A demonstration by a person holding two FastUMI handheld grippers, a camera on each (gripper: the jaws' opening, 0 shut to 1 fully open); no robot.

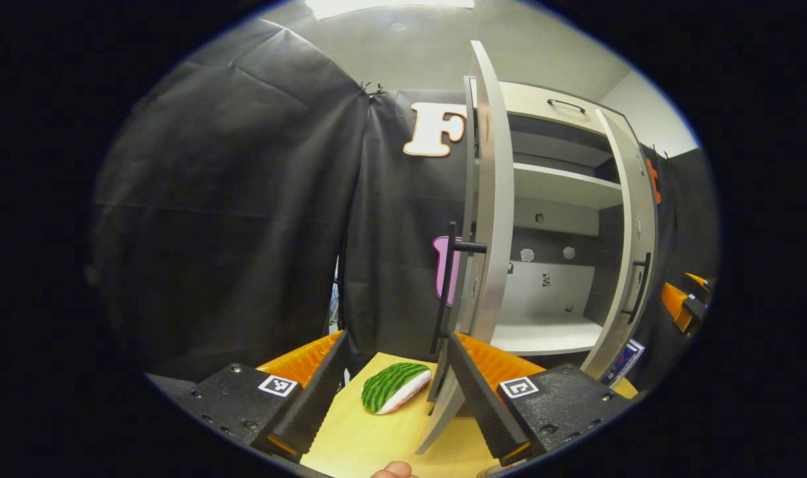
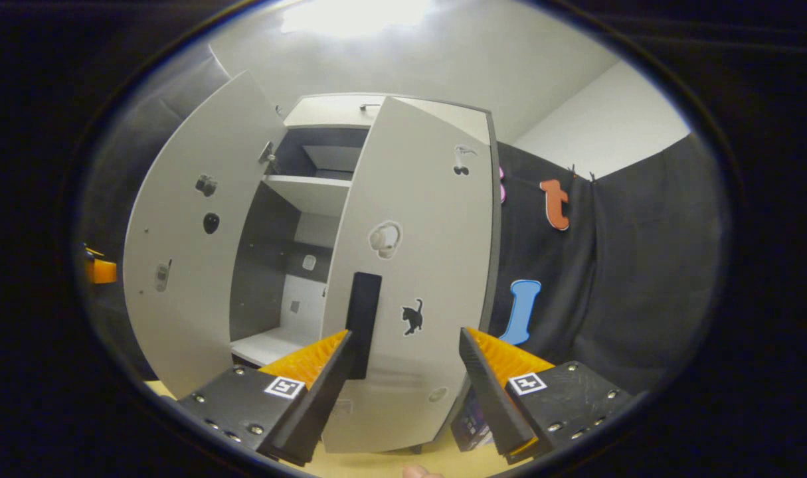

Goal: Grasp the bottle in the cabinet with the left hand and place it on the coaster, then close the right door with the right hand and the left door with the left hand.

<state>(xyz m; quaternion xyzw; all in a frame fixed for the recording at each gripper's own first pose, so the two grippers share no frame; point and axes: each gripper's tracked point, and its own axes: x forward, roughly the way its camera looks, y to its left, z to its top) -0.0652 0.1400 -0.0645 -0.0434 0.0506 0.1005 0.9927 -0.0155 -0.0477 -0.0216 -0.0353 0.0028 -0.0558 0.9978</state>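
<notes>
The left gripper (image 1: 395,392) is hovering with its jaws released over the worktop (image 1: 357,438), a watermelon-slice coaster (image 1: 395,387) lying between them. At 1 o'clock the left door (image 1: 495,199) is standing ajar on the cabinet (image 1: 562,192). The right gripper (image 2: 406,385) is facing the half-open right door (image 2: 420,265), jaws parted, its handle (image 2: 363,318) at 11 o'clock.

In the left gripper view, the left door's (image 1: 493,199) lower edge is hidden behind the near tongs (image 1: 398,385). The other tongs (image 1: 685,302) are cut off at the right edge. The small stickers (image 1: 546,280) on the cabinet's back wall are too small to make out. In the right gripper view, the box (image 2: 473,418) behind the right door (image 2: 416,265) is mostly hidden.
</notes>
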